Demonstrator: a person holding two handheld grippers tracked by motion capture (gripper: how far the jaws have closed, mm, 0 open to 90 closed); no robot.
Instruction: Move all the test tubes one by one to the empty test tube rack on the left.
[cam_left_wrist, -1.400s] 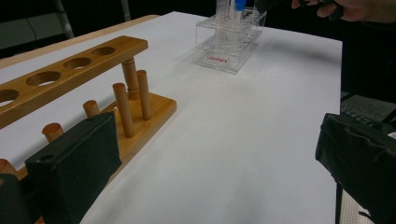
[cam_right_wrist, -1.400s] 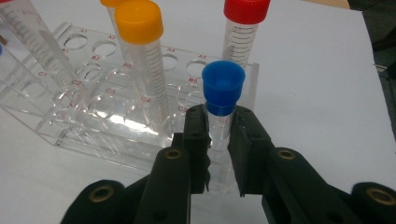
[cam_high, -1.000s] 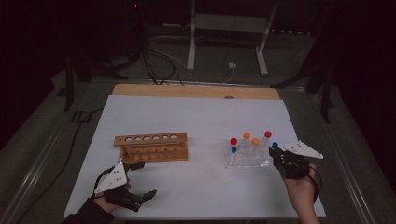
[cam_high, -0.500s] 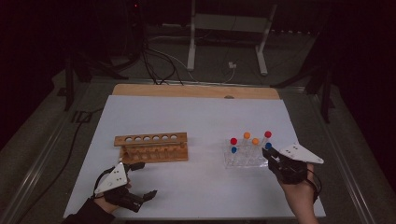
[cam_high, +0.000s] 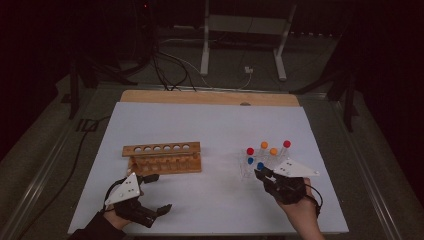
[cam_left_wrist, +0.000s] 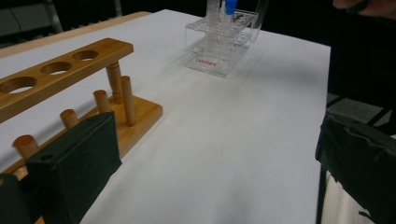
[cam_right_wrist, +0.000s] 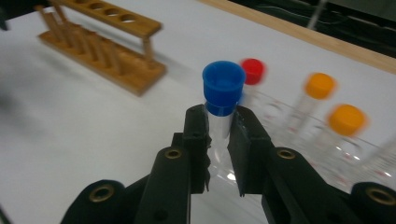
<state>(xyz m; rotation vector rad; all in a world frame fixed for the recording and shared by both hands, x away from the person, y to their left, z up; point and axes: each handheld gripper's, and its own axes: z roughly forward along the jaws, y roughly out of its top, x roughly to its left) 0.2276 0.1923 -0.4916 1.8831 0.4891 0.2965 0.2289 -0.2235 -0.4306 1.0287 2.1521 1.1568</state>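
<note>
Two fingers of my right gripper (cam_right_wrist: 218, 140) clamp the blue-capped tube (cam_right_wrist: 222, 100) just below its cap, beside the clear rack (cam_high: 260, 167). My left gripper (cam_high: 152, 192) stands spread wide and empty, wooden rack (cam_left_wrist: 70, 93) just past one finger, open bench (cam_high: 220, 125) between.

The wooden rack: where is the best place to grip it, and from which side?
Probably the wooden rack is best gripped at one short end of its top bar, coming from above, fingers across the bar's width. The bar is thin and flat with clear edges there; the pegs below crowd the middle.
</note>
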